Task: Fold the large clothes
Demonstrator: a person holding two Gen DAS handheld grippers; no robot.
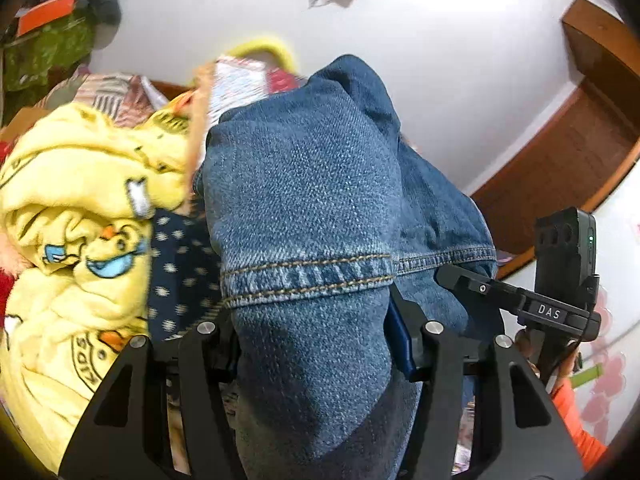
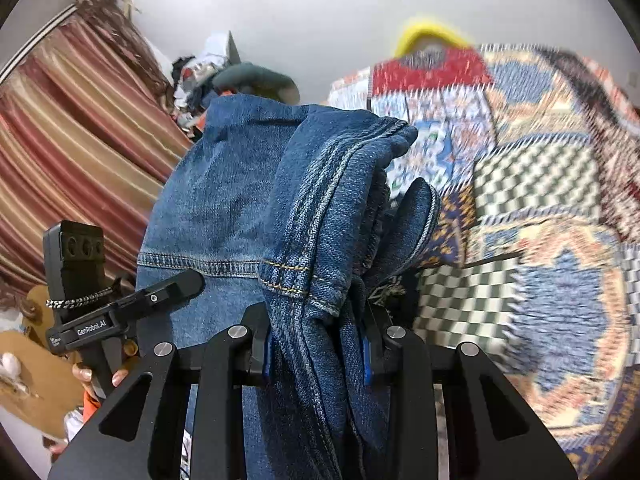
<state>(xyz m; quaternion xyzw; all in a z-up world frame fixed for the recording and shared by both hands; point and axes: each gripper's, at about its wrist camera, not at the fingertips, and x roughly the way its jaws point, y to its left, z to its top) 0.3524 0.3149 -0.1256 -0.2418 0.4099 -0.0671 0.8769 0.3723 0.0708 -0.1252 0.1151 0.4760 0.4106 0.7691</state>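
A pair of blue denim jeans fills the middle of both views, lifted off the surface. My left gripper is shut on a thick fold of the jeans near a stitched hem. My right gripper is shut on another bunched hem of the jeans, with the cloth draped over and past its fingers. The right gripper's body shows at the right of the left wrist view, and the left gripper's body at the left of the right wrist view. The fingertips are hidden by denim.
A yellow cartoon-print blanket and a navy dotted cloth lie at the left. A patterned patchwork quilt covers the surface at the right. Striped red curtains hang at the left, with a white wall behind.
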